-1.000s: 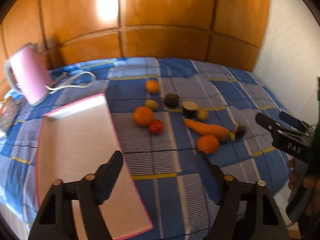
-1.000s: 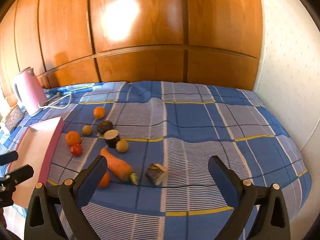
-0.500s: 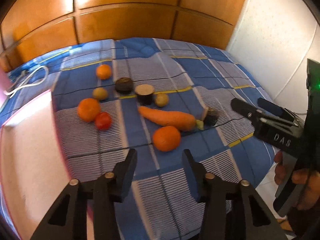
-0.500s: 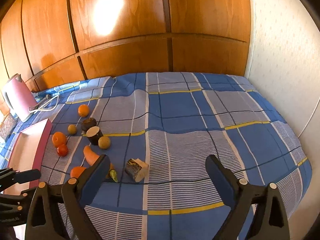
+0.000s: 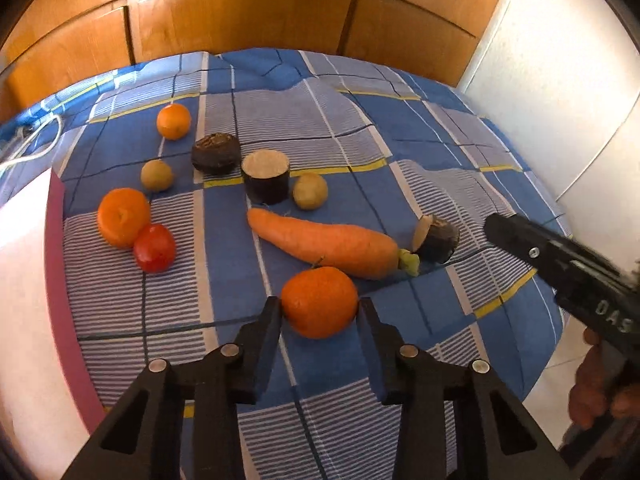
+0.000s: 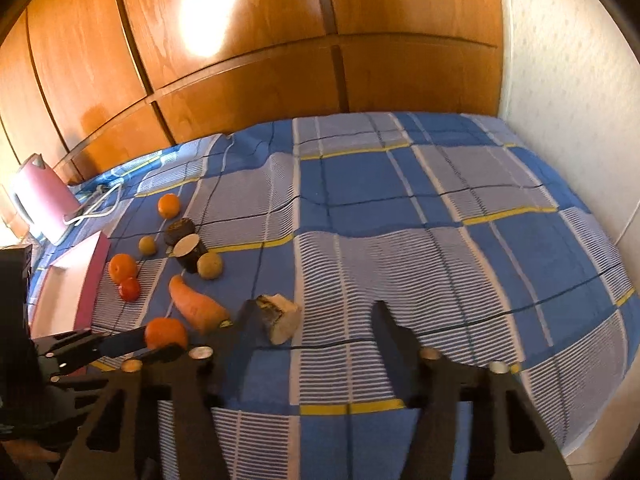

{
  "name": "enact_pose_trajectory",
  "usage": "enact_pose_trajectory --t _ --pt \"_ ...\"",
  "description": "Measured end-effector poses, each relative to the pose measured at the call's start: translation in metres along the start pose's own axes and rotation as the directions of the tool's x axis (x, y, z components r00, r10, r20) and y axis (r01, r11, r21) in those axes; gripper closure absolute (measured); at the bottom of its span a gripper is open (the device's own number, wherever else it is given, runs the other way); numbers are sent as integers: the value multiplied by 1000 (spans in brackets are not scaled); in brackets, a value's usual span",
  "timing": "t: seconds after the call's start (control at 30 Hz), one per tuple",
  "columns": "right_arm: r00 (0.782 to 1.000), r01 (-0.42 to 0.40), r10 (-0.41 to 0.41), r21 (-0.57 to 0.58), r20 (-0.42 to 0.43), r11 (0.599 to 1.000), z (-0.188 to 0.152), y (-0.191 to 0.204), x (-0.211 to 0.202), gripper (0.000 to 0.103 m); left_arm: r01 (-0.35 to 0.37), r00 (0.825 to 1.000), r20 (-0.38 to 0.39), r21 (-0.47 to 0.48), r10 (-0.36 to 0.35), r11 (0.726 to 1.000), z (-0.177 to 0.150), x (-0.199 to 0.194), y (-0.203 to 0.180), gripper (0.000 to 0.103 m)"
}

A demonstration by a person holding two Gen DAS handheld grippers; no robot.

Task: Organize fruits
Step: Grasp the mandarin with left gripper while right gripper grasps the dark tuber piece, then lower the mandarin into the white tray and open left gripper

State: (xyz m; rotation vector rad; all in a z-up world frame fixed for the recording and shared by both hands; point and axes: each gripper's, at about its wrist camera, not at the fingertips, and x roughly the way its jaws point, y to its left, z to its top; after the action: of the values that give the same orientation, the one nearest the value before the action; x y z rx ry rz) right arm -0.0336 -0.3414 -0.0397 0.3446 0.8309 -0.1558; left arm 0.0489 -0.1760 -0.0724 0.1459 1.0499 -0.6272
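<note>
The left gripper, fingers part-open and bracketing the nearest orange near the bedspread's front edge, holds nothing yet, seemingly poised to grasp it; the right gripper hovers wide open, empty.

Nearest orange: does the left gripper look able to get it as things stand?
Probably yes. The left gripper already has its open jaws on either side of the nearest orange; the carrot lies just behind it.

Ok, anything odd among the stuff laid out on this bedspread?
Yes: a carrot lies among the fruit, and three dark-skinned pieces are cut chunks showing pale flesh, not whole fruit. Nothing looks spilled. The left gripper brackets the nearest orange.
</note>
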Motion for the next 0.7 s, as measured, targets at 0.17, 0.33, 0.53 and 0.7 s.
enact_pose_trajectory --t 0.17,0.33,0.53,0.7 --pt "996 -78 79 26 -36 997 0 9 16 62 -7 999 38 -29 8 1000 -7 -21 11 65" --pt "994 -85 88 37 -70 996 4 17 36 62 -12 994 104 -67 19 998 -10 -50 26 65" --pt "992 -29 32 22 -120 999 1 19 54 69 -35 979 192 -198 74 980 -12 -90 68 65" --pt "994 -12 13 15 -113 1000 -1 17 56 70 -162 952 194 -335 236 928 -22 -107 120 64"
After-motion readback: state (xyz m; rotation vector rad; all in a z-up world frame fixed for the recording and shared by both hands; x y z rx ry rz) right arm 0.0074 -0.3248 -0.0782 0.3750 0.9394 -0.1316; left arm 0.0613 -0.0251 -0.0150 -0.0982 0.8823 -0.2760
